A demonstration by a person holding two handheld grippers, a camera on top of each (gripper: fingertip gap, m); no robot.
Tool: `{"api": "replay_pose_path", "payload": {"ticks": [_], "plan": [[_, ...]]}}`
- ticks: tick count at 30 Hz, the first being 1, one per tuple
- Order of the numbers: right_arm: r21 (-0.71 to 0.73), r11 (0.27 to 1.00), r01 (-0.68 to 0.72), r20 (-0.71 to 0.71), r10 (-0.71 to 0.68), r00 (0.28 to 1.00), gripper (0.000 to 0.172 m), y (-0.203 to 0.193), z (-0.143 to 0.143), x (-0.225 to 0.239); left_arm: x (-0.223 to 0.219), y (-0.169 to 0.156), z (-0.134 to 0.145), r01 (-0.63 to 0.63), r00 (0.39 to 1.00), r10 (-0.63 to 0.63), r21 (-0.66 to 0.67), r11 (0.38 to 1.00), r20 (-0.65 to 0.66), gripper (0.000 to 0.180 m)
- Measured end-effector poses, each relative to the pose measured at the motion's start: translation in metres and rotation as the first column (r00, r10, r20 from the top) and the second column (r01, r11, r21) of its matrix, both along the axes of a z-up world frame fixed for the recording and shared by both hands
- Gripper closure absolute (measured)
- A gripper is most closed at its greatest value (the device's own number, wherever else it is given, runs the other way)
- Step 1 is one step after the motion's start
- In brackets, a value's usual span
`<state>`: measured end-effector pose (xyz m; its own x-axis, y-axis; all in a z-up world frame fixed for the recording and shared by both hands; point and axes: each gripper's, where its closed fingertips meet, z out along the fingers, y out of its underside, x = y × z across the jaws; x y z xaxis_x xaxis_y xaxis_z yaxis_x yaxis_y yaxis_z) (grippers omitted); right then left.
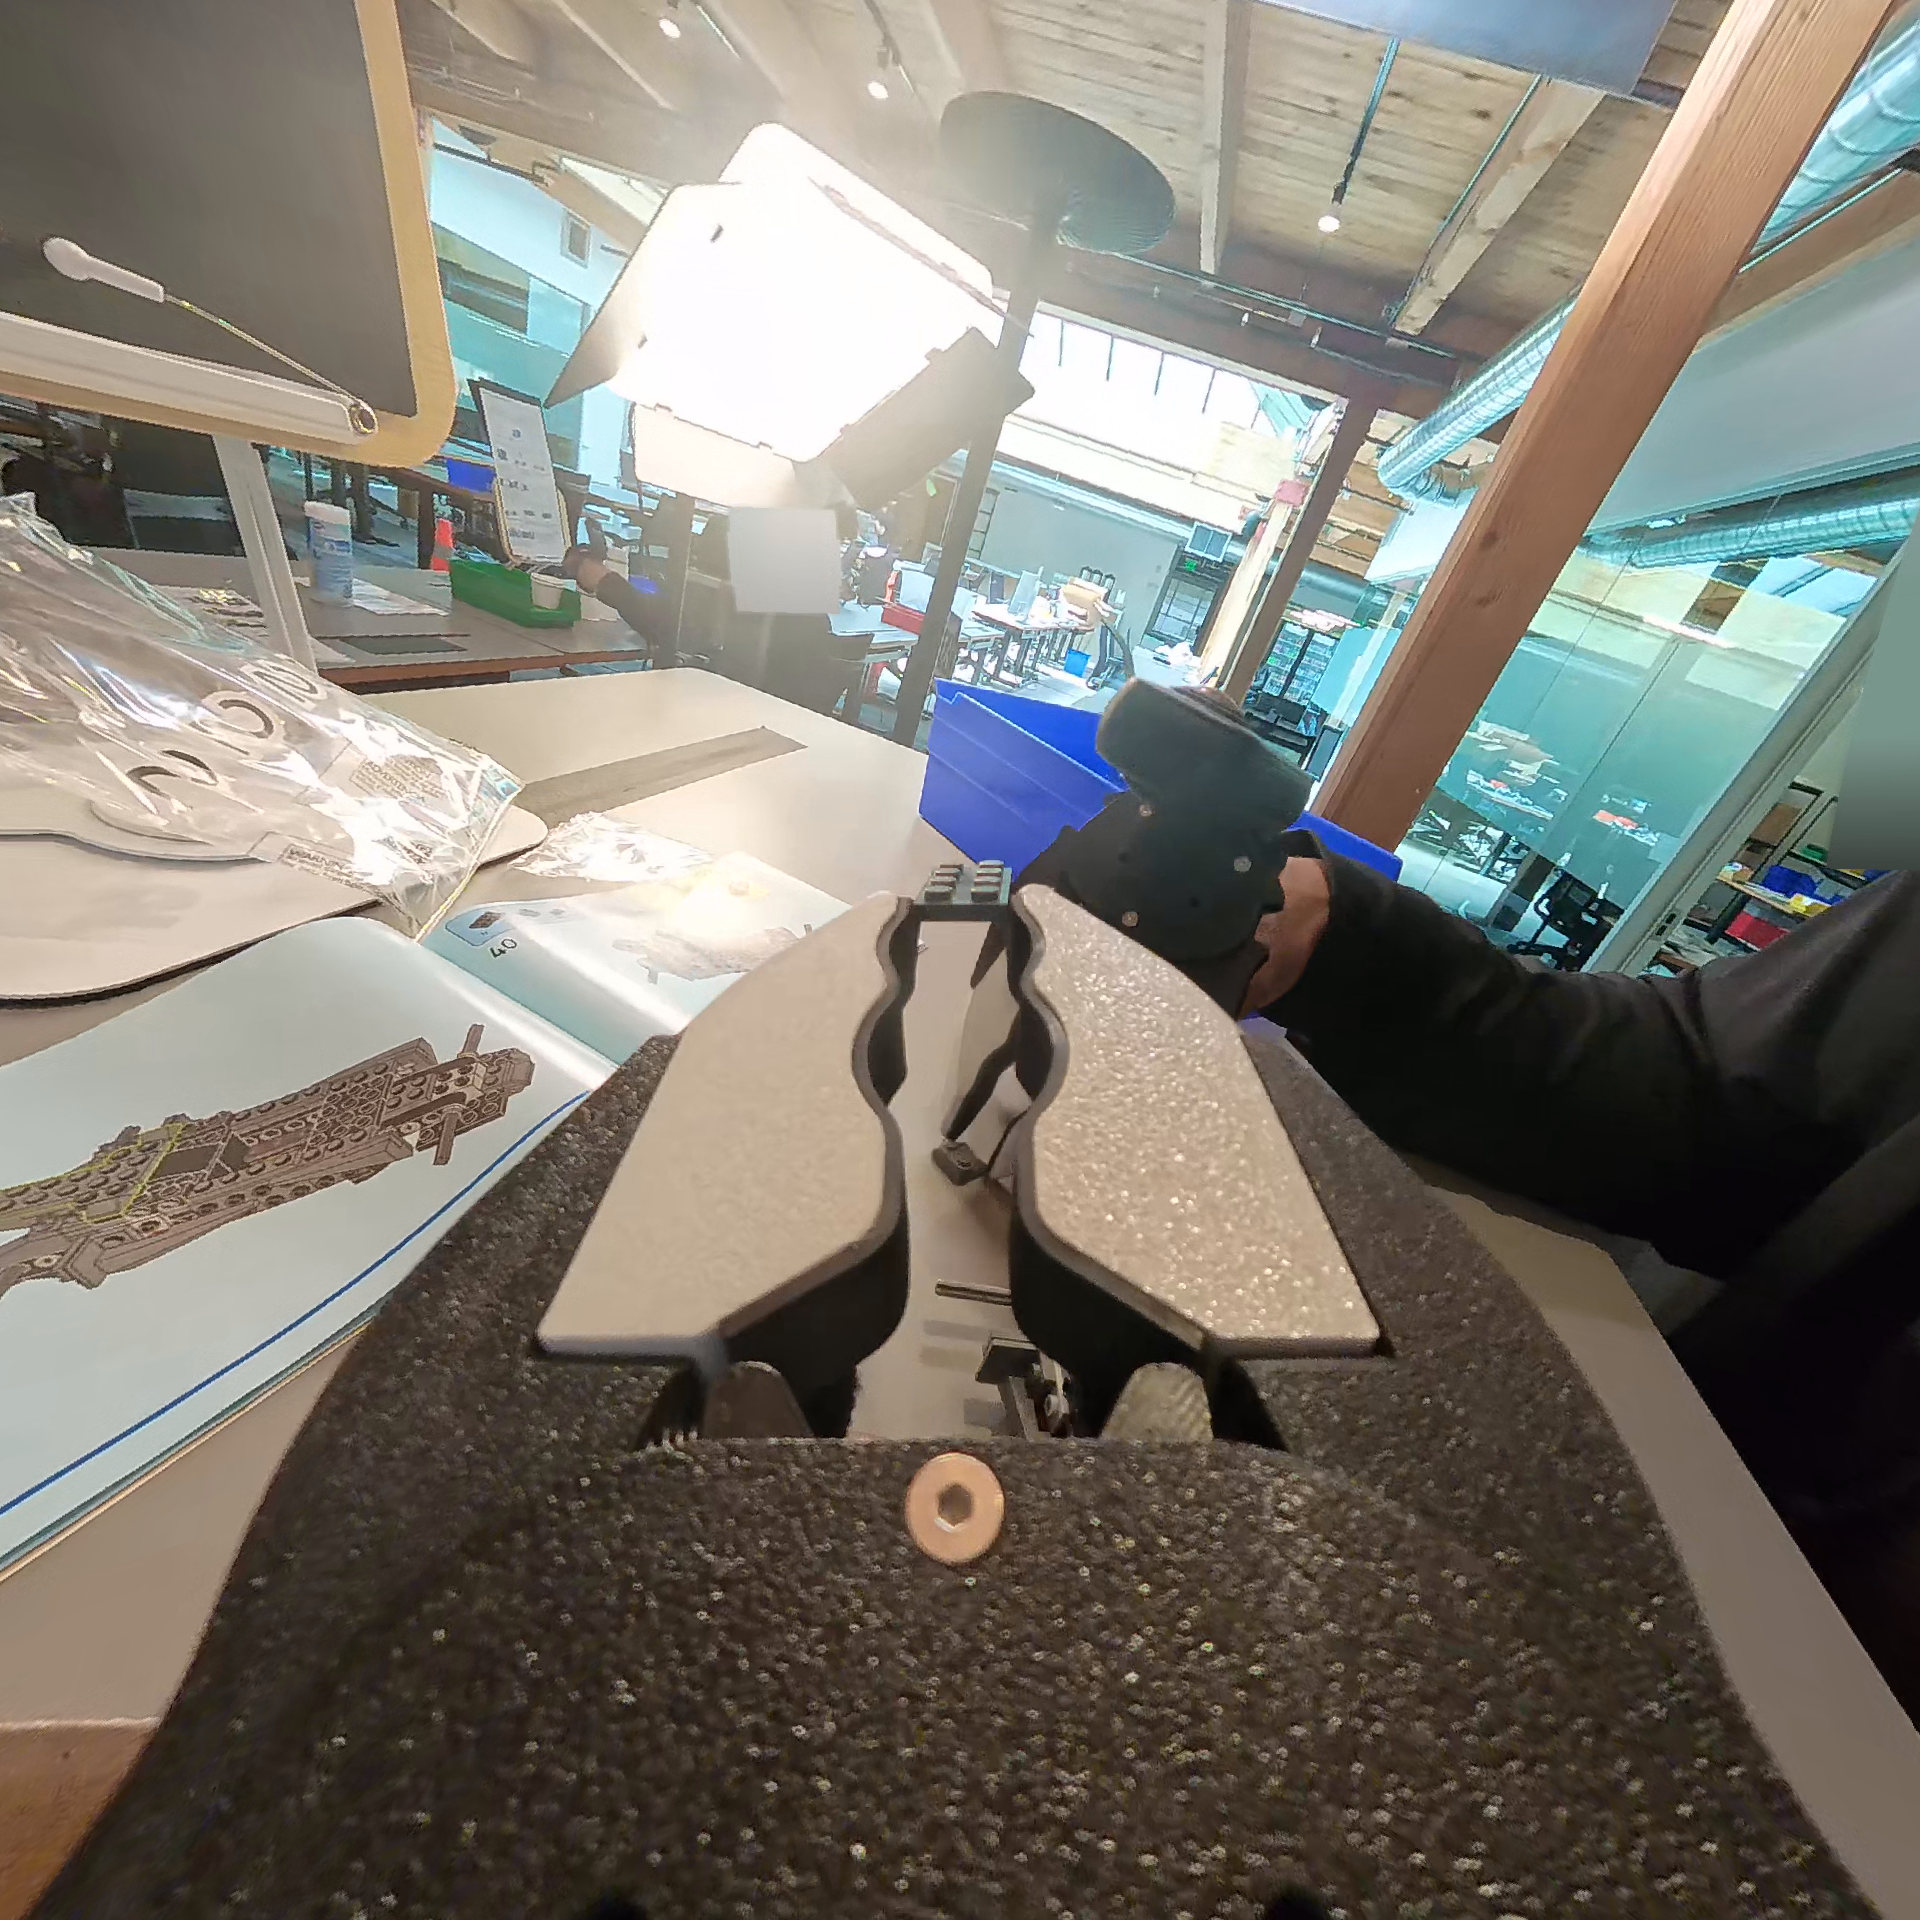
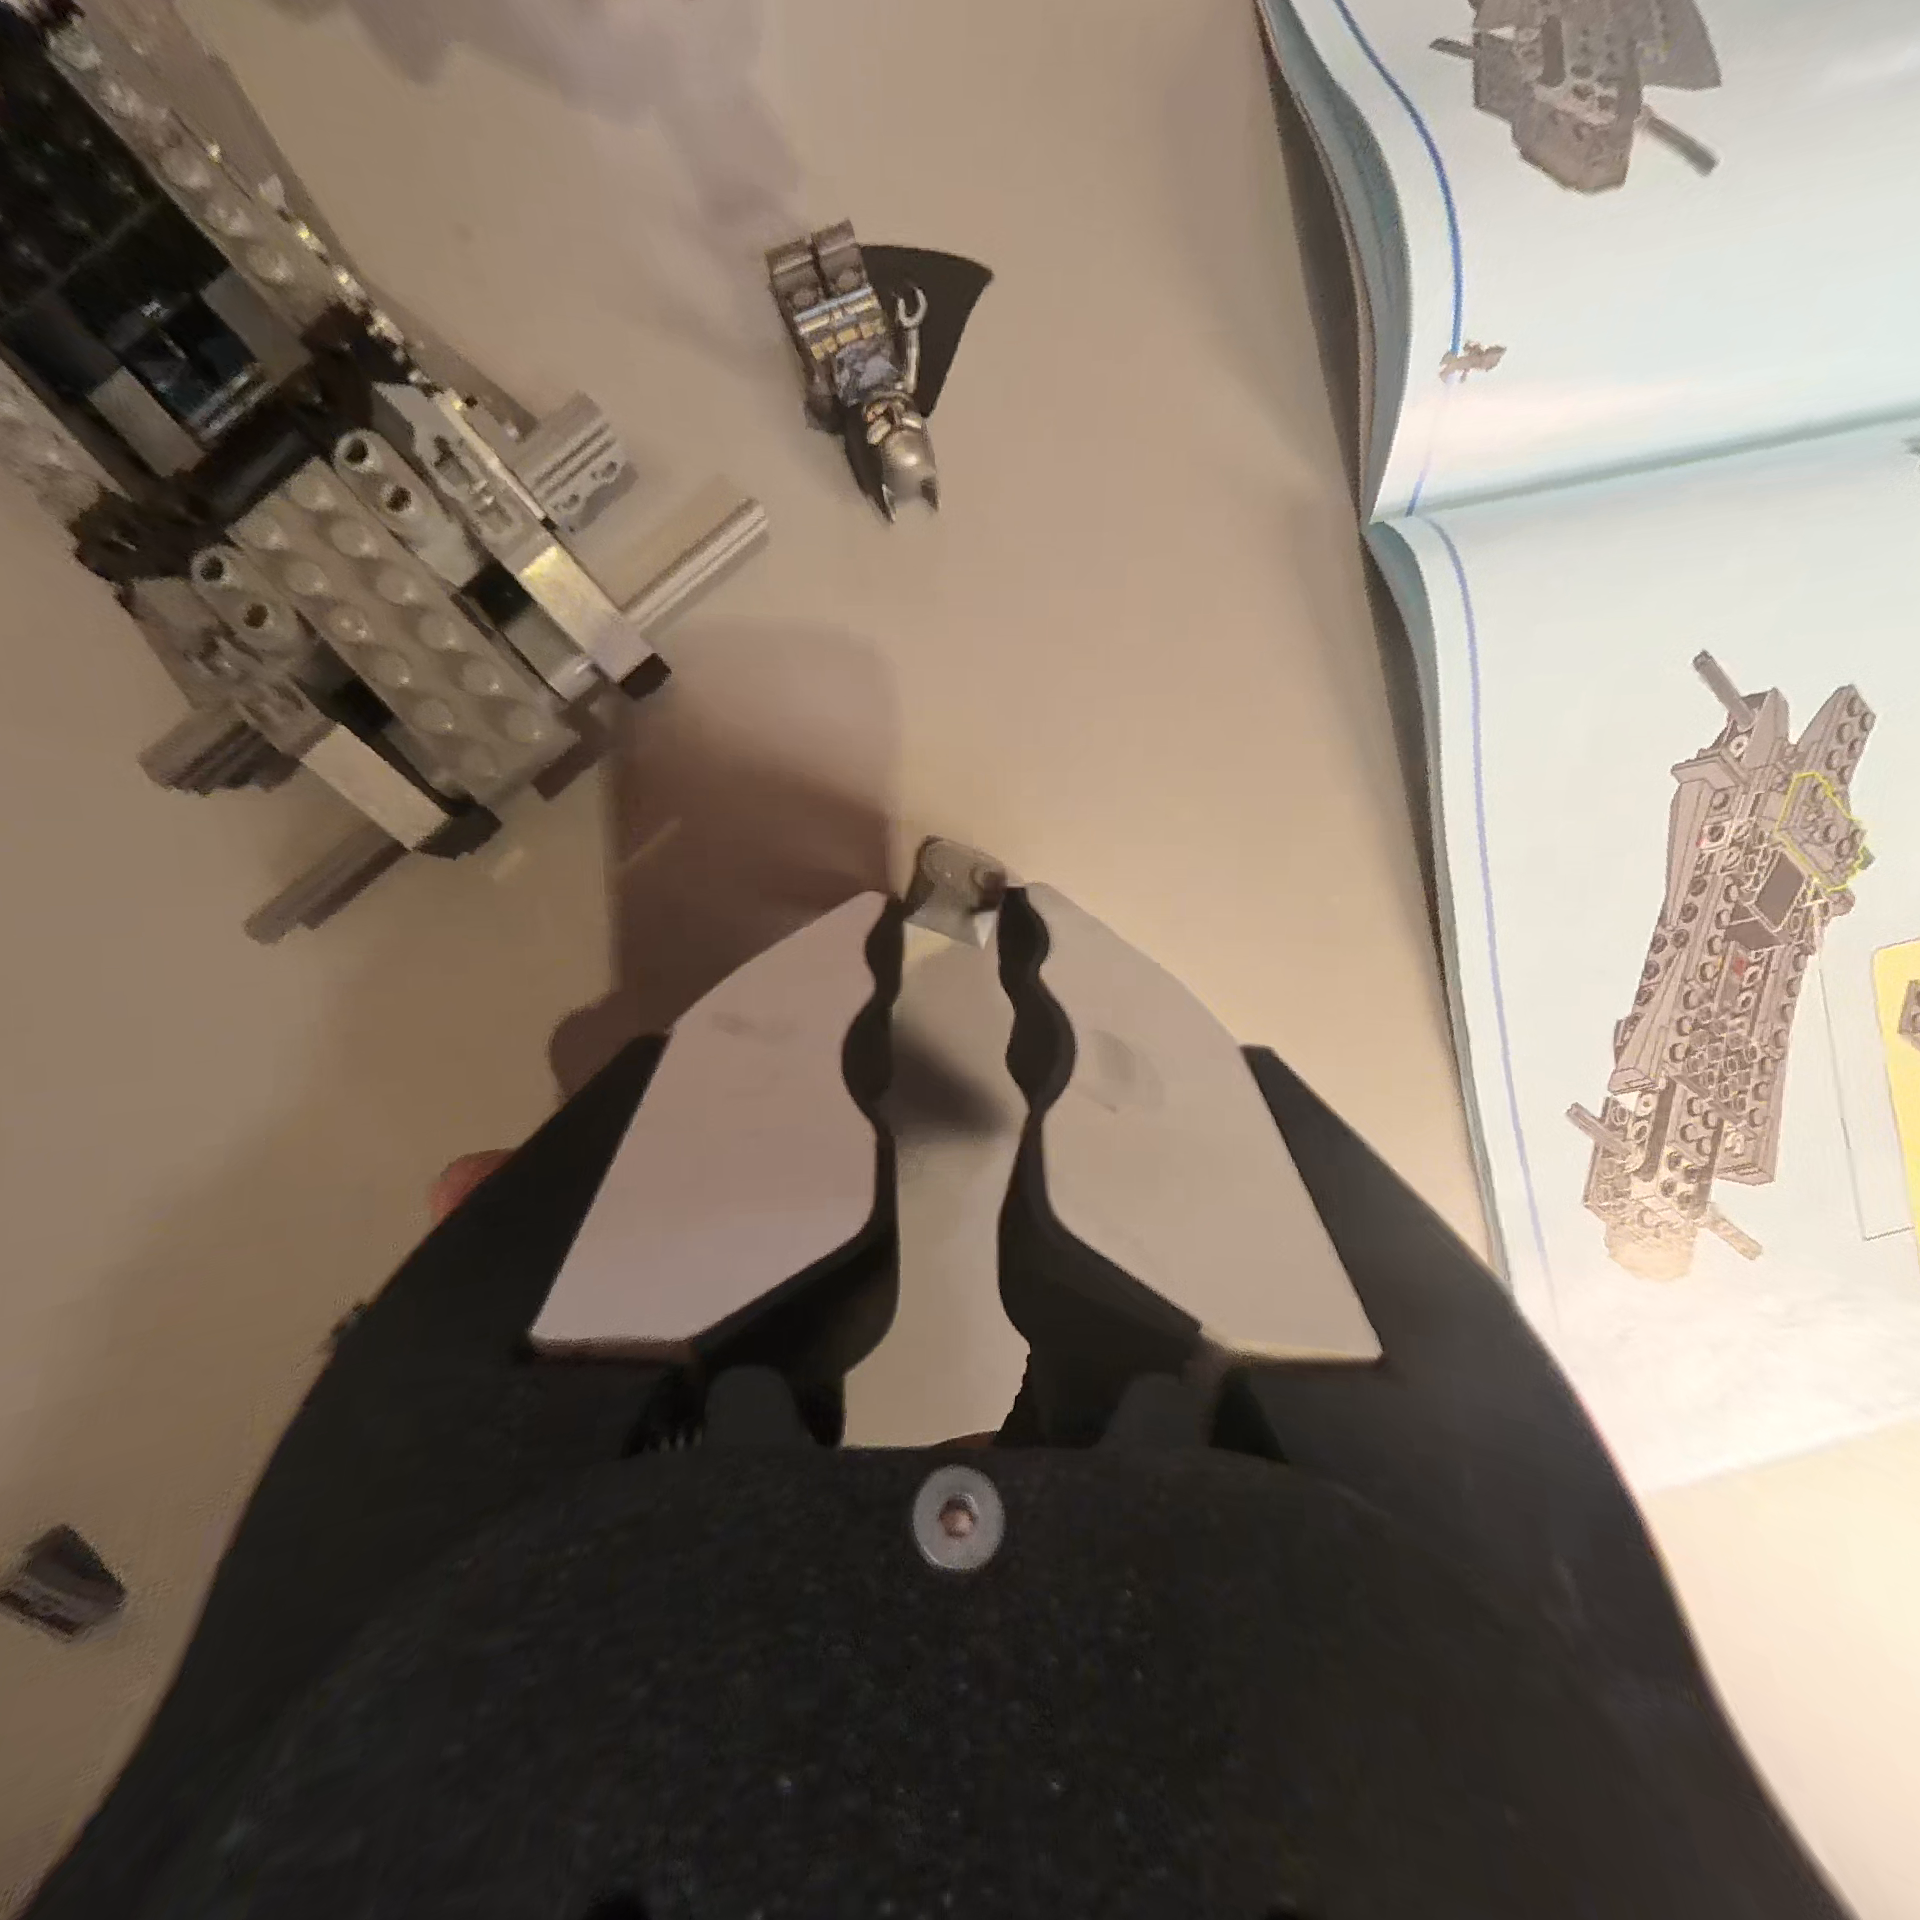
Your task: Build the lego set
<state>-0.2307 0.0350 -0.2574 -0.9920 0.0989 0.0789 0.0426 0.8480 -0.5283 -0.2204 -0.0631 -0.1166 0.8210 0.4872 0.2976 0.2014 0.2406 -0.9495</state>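
Note:
My left gripper (image 1: 961,914) is shut on a small dark studded plate (image 1: 966,885), held at the fingertips above the table (image 1: 727,748). My right gripper (image 2: 945,906) points down at the table (image 2: 1091,571), and its tips are closed on a small light grey piece (image 2: 951,883) that sits tilted between them. The right gripper's black body (image 1: 1195,831), held by a hand in a dark sleeve, shows just beyond my left fingertips. A grey and black brick model (image 2: 364,623) lies to the left of the right gripper. A small caped figure (image 2: 873,353) lies beyond it.
An open instruction booklet (image 2: 1662,520) lies to the right; it also shows at the left in the left wrist view (image 1: 260,1143). Clear plastic bags (image 1: 208,748) lie on cardboard at far left. A blue bin (image 1: 1018,769) stands at the table's far edge. A small dark piece (image 2: 57,1579) lies near left. The grippers' ends are close to 15 cm from one another.

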Motion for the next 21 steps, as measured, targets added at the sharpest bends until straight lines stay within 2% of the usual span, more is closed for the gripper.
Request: {"api": "replay_pose_path", "payload": {"ticks": [5,6,9,10,12,14,17,21], "plan": [[0.011,0.978,-0.209,-0.138,0.209,0.968,0.160,-0.001,0.001,0.001,0.001,0.002,0.001,0.012,1.000,-0.012,0.005,1.000,0.002,0.164],[0.031,0.967,-0.254,-0.171,0.256,0.951,0.171,0.000,0.000,0.000,0.002,0.003,0.002,0.015,1.000,-0.015,0.004,1.000,0.000,0.164],[0.055,0.939,-0.340,-0.220,0.344,0.913,0.172,0.003,0.000,0.001,0.003,0.005,0.001,0.020,1.000,-0.020,0.000,1.000,0.000,0.164],[0.056,0.941,-0.333,-0.221,0.337,0.915,0.171,0.004,0.001,-0.001,0.003,0.005,0.001,0.021,1.000,-0.021,-0.002,1.000,-0.001,0.164],[0.055,0.962,-0.267,-0.219,0.273,0.937,0.156,0.006,0.003,-0.008,0.003,0.005,0.000,0.019,1.000,-0.019,-0.008,1.000,0.000,0.164],[0.031,0.983,-0.179,-0.154,0.181,0.971,0.152,0.003,0.005,-0.009,0.002,0.004,0.000,0.016,1.000,-0.016,-0.011,1.000,0.001,0.164],[-0.026,0.999,-0.026,-0.025,0.025,0.999,0.134,-0.008,0.009,-0.005,0.003,0.005,0.000,0.013,1.000,-0.013,-0.019,1.000,-0.001,0.164],[-0.067,0.987,0.148,0.066,-0.143,0.987,0.136,-0.020,0.014,-0.001,0.005,0.006,0.001,0.013,1.000,-0.014,-0.029,0.999,-0.009,0.164]]}}
